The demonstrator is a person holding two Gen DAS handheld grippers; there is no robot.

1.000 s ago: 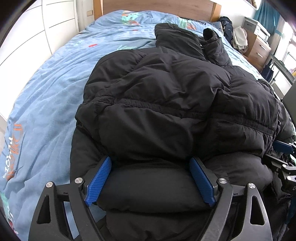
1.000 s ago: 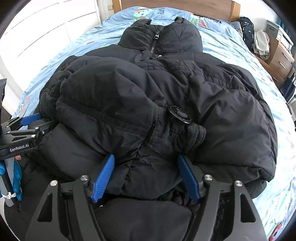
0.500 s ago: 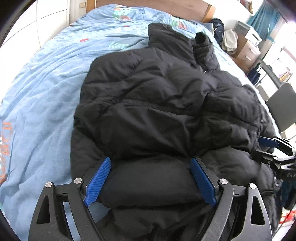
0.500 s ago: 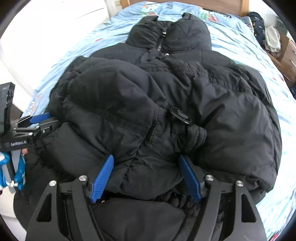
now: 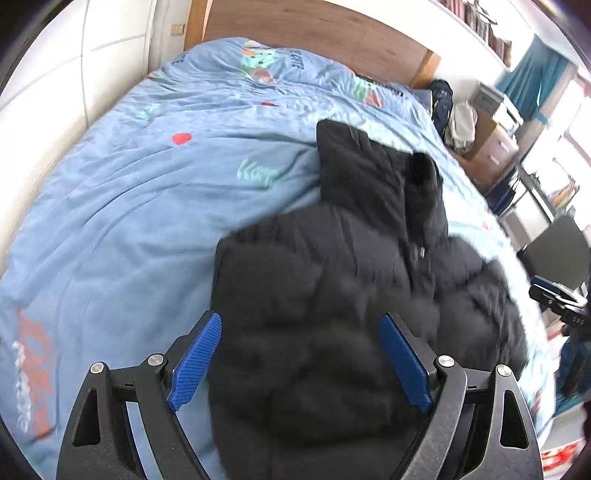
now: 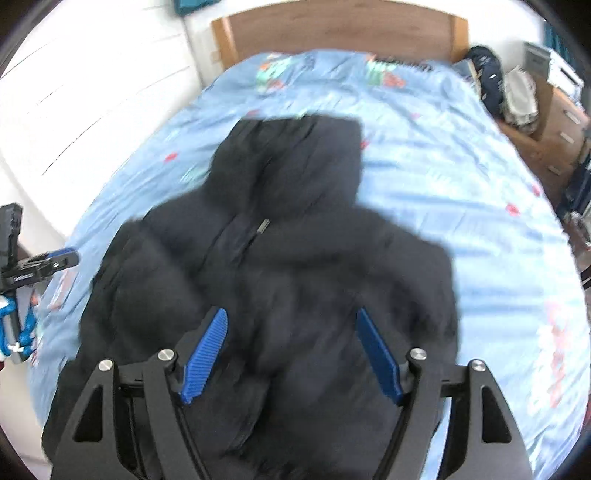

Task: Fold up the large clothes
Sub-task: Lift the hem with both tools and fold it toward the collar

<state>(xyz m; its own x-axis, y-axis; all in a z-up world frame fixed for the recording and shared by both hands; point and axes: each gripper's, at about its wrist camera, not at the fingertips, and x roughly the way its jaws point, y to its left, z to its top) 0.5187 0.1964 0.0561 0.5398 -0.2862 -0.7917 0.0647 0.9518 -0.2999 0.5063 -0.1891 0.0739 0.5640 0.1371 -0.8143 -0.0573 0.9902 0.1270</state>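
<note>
One black puffer jacket (image 5: 332, 295) lay bunched on the bed's light blue duvet (image 5: 129, 221), its hood end pointing toward the wooden headboard (image 6: 340, 33) and one zipper pull (image 6: 264, 225) showing on its front. Two tools were in view. Above the jacket's near edge, the left tool (image 5: 299, 363) had its two blue pads spread wide, with black fabric seen between them; motion blur hid whether either pad touched it. Over the same jacket, the right tool (image 6: 291, 356) also had its two pads spread apart, holding nothing that could be made out. Beside the headboard, off the duvet's right edge, sat one dark backpack (image 6: 487, 74) and one wooden drawer unit (image 5: 491, 151).
</note>
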